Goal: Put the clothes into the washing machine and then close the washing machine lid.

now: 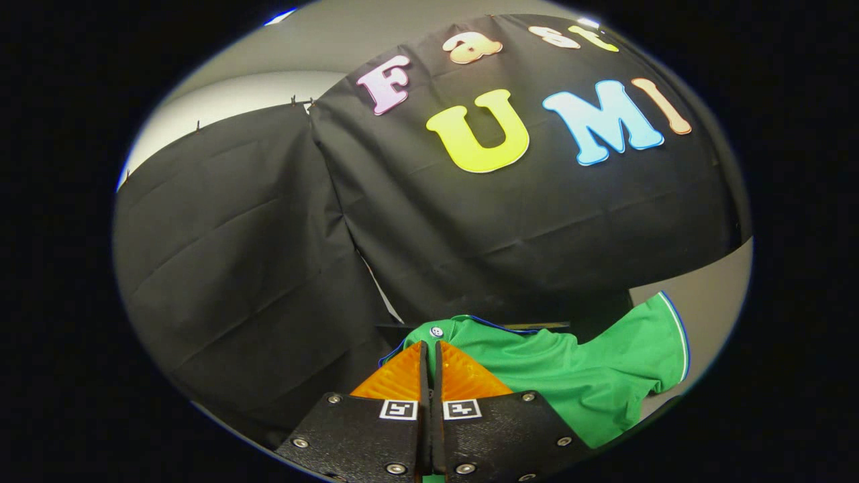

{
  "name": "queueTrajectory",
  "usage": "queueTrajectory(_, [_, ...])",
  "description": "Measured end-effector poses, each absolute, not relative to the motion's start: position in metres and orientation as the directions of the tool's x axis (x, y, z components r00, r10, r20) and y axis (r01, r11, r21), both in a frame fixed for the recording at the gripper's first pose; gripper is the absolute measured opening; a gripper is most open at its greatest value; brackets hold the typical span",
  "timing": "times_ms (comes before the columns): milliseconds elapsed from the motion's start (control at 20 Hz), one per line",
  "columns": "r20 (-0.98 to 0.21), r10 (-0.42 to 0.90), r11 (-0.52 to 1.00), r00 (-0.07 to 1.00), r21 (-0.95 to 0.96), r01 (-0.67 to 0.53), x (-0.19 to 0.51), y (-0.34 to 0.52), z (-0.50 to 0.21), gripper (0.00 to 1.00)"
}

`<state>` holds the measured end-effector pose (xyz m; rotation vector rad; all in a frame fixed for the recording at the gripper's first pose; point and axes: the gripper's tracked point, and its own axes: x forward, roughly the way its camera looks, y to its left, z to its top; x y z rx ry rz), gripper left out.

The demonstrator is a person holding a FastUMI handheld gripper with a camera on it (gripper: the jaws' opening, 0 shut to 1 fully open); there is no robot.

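Pale surface (711, 295), green shirt (590, 382) seemingly draped partly over it

Mount: the camera rides on the tool (429, 349) and looks forward along its two fingers (396, 382).
Facing: slightly upward and tilted, toward the black cloth wall (470, 235) of the booth, with a pale room wall (255, 94) above it.
Nearness: very close to a green shirt (570, 376), which lies just ahead of the fingers and reaches off to their right; the cloth wall stands well beyond.
Fingers: pressed together, a strip of green cloth showing between them.
Lens: fisheye, so straight edges bow.
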<state>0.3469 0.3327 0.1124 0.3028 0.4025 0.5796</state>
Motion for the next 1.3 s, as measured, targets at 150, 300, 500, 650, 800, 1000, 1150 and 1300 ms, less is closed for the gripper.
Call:
queueTrajectory(150, [-0.304, 0.580, 0.800, 0.756, 0.385, -0.460, 0.346, 0.356, 0.094, 0.00])
queueTrajectory(300, [-0.348, 0.570, 0.812, 0.744, 0.375, -0.446, 0.348, 0.375, 0.066, 0.00])
queueTrajectory(500, [-0.406, 0.563, 0.821, 0.720, 0.371, -0.434, 0.350, 0.396, 0.026, 0.00])
queueTrajectory(650, [-0.442, 0.550, 0.832, 0.708, 0.359, -0.423, 0.353, 0.409, -0.003, 0.00])
queueTrajectory(800, [-0.490, 0.509, 0.860, 0.708, 0.318, -0.399, 0.358, 0.412, -0.037, 0.00])
queueTrajectory(1000, [-0.559, 0.457, 0.889, 0.692, 0.273, -0.368, 0.361, 0.408, -0.081, 0.00])
queueTrajectory(1150, [-0.592, 0.440, 0.897, 0.675, 0.265, -0.353, 0.363, 0.405, -0.105, 0.03])
queueTrajectory(1300, [-0.601, 0.441, 0.897, 0.667, 0.265, -0.355, 0.363, 0.406, -0.120, 0.11])
